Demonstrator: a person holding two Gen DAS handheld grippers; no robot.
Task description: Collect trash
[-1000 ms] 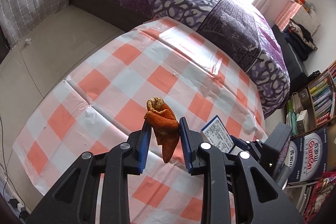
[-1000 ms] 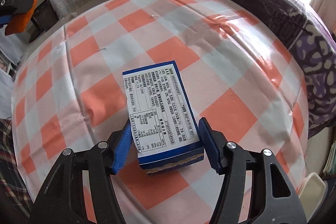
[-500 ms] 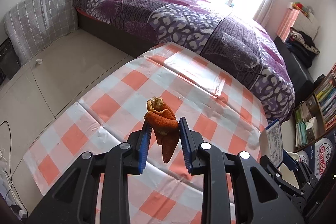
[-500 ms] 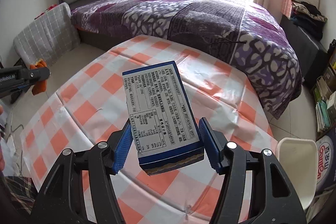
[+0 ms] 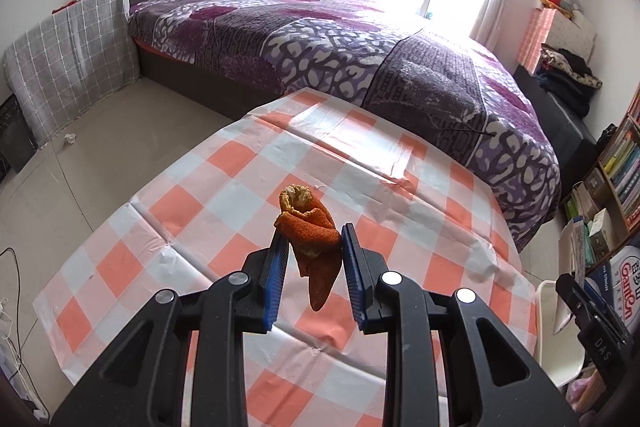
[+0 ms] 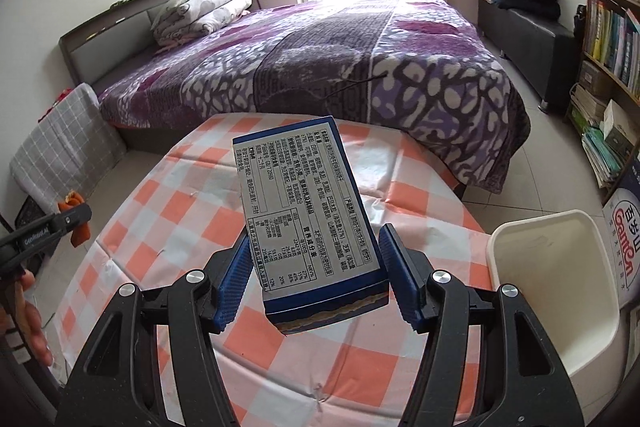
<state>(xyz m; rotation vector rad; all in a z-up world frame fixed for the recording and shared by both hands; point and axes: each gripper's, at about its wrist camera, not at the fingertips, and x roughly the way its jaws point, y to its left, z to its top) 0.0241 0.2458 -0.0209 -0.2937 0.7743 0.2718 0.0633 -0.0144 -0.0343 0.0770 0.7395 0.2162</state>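
Trash, two pieces, both off the desk (image 6: 168,211). One orange peel (image 5: 310,235), curled, pinched between the blue pads of the left tongs (image 5: 313,267), hanging above the checked cloth. One blue printed box (image 6: 308,223), label side up, pinched across its near end by the right tongs (image 6: 316,281). One white bin (image 6: 556,287) beside the desk at 4 o'clock from the box. One bed (image 5: 340,43) past the desk at 12 o'clock.

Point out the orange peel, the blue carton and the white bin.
orange peel (image 5: 310,231), left wrist view, its rolled middle.
blue carton (image 6: 304,203), right wrist view, its printed label.
white bin (image 6: 516,239), right wrist view, its near rim.
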